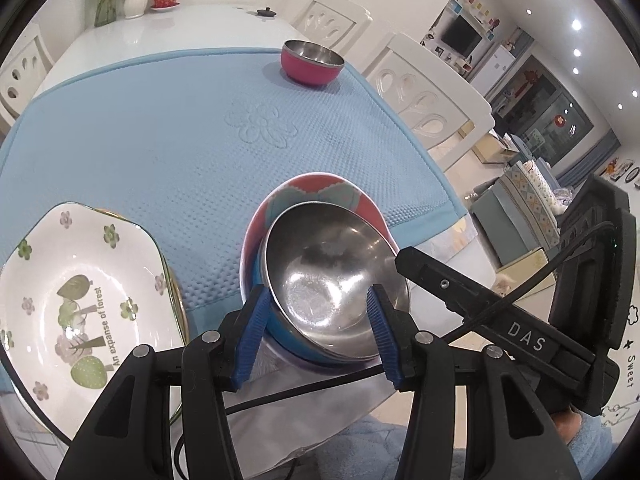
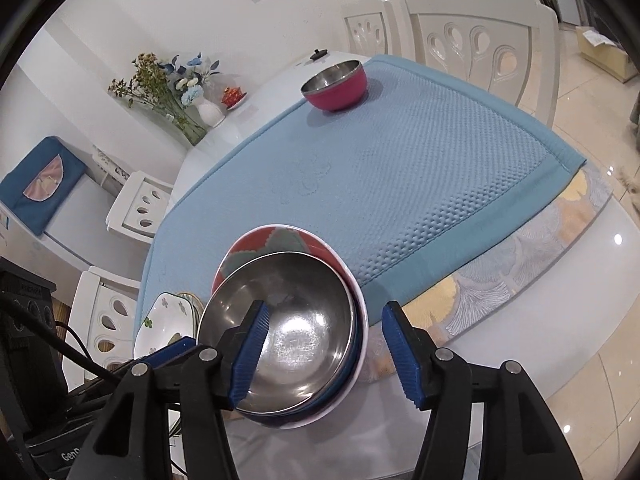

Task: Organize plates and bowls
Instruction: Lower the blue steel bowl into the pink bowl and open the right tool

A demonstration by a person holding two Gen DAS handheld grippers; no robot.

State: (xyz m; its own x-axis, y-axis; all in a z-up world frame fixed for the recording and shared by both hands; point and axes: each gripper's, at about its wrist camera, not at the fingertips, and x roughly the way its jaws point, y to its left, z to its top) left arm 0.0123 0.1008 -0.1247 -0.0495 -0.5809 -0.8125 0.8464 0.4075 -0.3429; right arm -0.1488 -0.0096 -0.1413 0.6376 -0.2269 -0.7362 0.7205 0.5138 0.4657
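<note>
— Two bowls nested, lower centre?
— Yes: steel bowl [image 1: 336, 280] inside the patterned bowl [image 1: 316, 192]; pink bowl [image 1: 312, 62] upper centre.
— Tongs?
— Left gripper [image 1: 316, 336] spread around the steel bowl, possibly touching; right gripper [image 2: 324, 354] agape.

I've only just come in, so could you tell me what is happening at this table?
A person is tidying dishes with two hand-held grippers. A steel bowl with a blue outside sits nested in a red patterned bowl at the near edge of the blue mat. The left hand-held gripper and right hand-held gripper are both open around it. A pink bowl waits at the far side, and flowered plates are stacked to the left.
</note>
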